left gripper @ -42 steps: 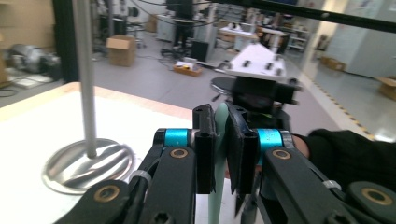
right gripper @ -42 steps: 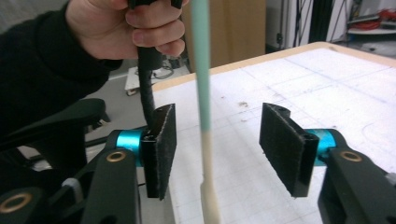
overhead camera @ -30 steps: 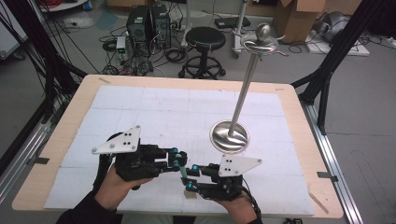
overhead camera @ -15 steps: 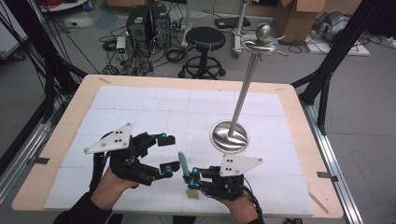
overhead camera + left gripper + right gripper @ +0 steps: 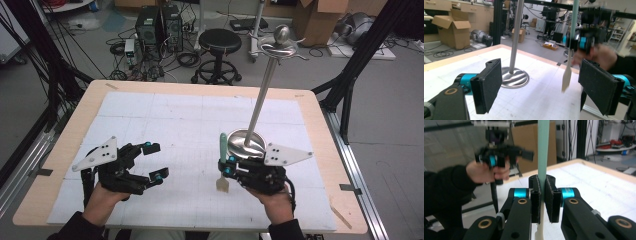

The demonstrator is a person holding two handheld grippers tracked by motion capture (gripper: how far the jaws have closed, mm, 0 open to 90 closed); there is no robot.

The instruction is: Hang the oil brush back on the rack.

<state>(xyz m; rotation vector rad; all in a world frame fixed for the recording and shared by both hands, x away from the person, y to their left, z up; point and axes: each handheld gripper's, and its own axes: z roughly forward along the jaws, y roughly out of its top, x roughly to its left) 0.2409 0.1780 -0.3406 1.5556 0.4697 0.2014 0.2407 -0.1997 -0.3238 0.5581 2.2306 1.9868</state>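
The spatula [image 5: 222, 162] has a pale green handle and a cream blade, standing upright above the table [image 5: 60, 165]. The right gripper [image 5: 227, 167] clamps its handle just beside the metal stand [image 5: 246, 142]. The left gripper [image 5: 152, 160], whose jaws have just been opening, holds nothing.

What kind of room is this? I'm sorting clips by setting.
Probably a lab or workshop rather than a home: a black frame stands around the table, computer towers and loose cables sit on the floor, and cardboard boxes stand behind.
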